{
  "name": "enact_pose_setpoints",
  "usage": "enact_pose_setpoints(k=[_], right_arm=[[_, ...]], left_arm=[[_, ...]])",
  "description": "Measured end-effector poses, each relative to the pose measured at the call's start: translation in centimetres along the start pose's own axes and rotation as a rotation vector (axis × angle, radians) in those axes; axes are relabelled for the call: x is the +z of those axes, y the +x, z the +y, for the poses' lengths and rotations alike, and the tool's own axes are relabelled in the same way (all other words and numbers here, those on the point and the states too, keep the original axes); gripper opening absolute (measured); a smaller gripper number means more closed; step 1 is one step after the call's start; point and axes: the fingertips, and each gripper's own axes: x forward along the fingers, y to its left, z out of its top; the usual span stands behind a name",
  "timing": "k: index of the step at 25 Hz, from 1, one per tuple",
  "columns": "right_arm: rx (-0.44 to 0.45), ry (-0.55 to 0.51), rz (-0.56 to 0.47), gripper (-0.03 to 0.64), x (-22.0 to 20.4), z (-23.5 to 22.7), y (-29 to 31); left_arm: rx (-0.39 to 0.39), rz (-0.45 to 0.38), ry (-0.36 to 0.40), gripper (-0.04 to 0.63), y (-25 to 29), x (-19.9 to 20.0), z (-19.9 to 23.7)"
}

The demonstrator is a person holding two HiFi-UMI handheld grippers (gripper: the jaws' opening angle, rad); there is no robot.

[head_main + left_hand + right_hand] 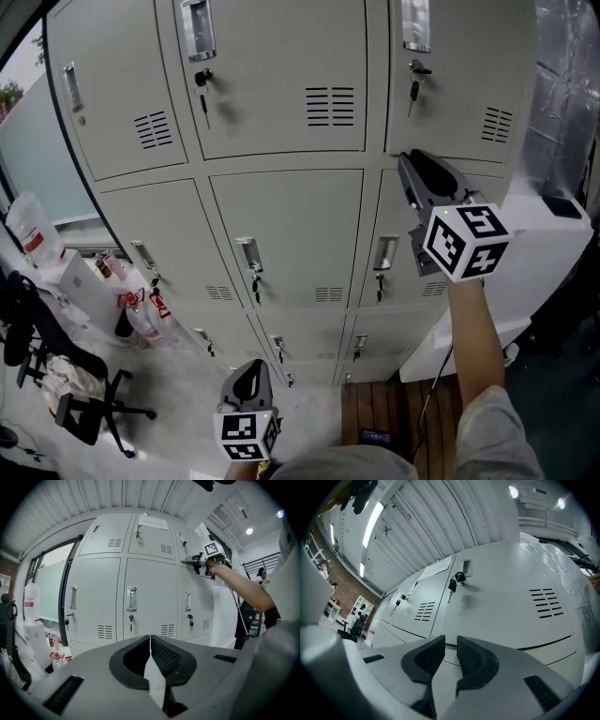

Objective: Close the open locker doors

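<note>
Across the locker bank point(281, 216), every visible door is sitting shut. Right gripper point(450, 641) is hovering at the upper right door point(459, 84), fingers slightly apart and empty; left gripper point(150, 637) is hanging low, fingers together.

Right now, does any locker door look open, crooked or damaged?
Nothing stands out. In the head view every door of the pale grey metal lockers looks shut, straight and free of dents. Only small dark keys hang from several locks, which seems normal.
</note>
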Motion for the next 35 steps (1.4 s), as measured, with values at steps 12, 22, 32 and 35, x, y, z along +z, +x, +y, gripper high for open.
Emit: enact_pose_setpoints(k=[12,22,32,35], right_arm=[[-0.115,-0.197,0.048,0.052,-0.4,-0.5,1.1],[-0.025,-0.306,0.038,0.049,-3.6,4.3,-3.4],[0.011,-0.234,0.249,0.049,-14.9,8.9,-15.6],[-0.032,-0.118,0.339,0.049,-19.3,8.7,-19.5]], left_arm=[[0.015,0.025,-0.012,0.014,-0.4,-1.1,-0.1],[0.008,0.057,-0.016,0.014,-1.8,-2.4,-0.5],[-0.085,0.07,0.011,0.014,-1.6,-4.1,-3.5],[-0.124,0.075,0.023,0.014,-1.6,-4.9,-5.0]])
